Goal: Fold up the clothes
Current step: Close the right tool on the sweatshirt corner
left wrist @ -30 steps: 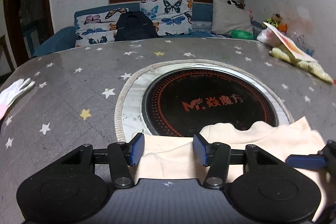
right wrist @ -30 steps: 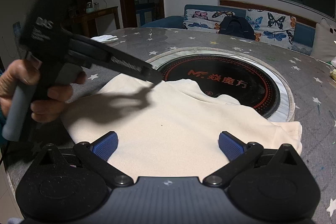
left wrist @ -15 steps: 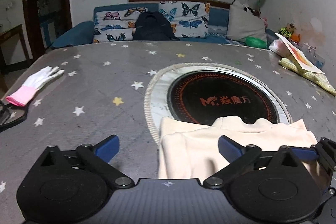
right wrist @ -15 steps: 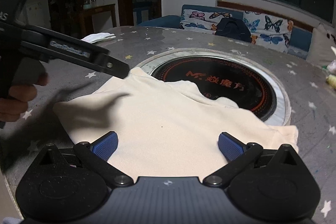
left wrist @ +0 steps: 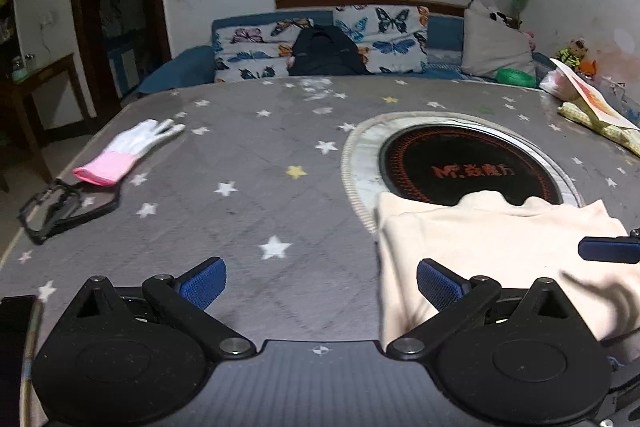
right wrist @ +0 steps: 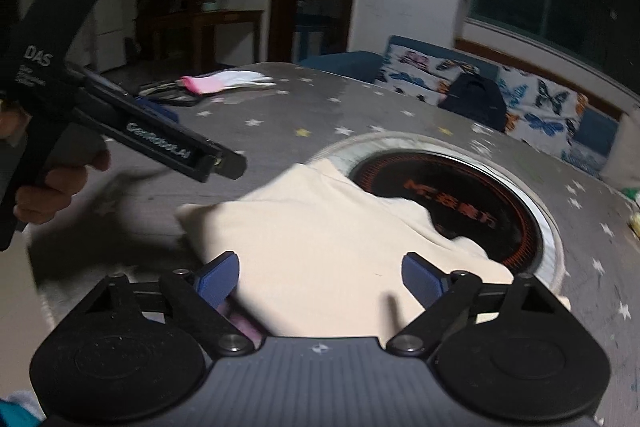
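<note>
A cream garment (left wrist: 492, 247) lies folded on the grey star-print table, its far edge over the black round hob (left wrist: 468, 167). It also shows in the right wrist view (right wrist: 320, 247). My left gripper (left wrist: 320, 283) is open and empty, over bare table just left of the garment, its right finger at the cloth's left edge. My right gripper (right wrist: 320, 277) is open and low over the garment's near part, with cloth between its fingers. The left gripper's body (right wrist: 120, 123) shows raised at the left of the right wrist view.
A white and pink glove (left wrist: 128, 151) and a black frame (left wrist: 60, 207) lie at the table's left. Yellow cloth and papers (left wrist: 596, 119) sit at the far right edge. A butterfly-print sofa with a black bag (left wrist: 324, 51) stands behind the table.
My left gripper opened, let go of the garment's edge and moved left off the cloth. My right gripper swung left and lower over the garment, staying open.
</note>
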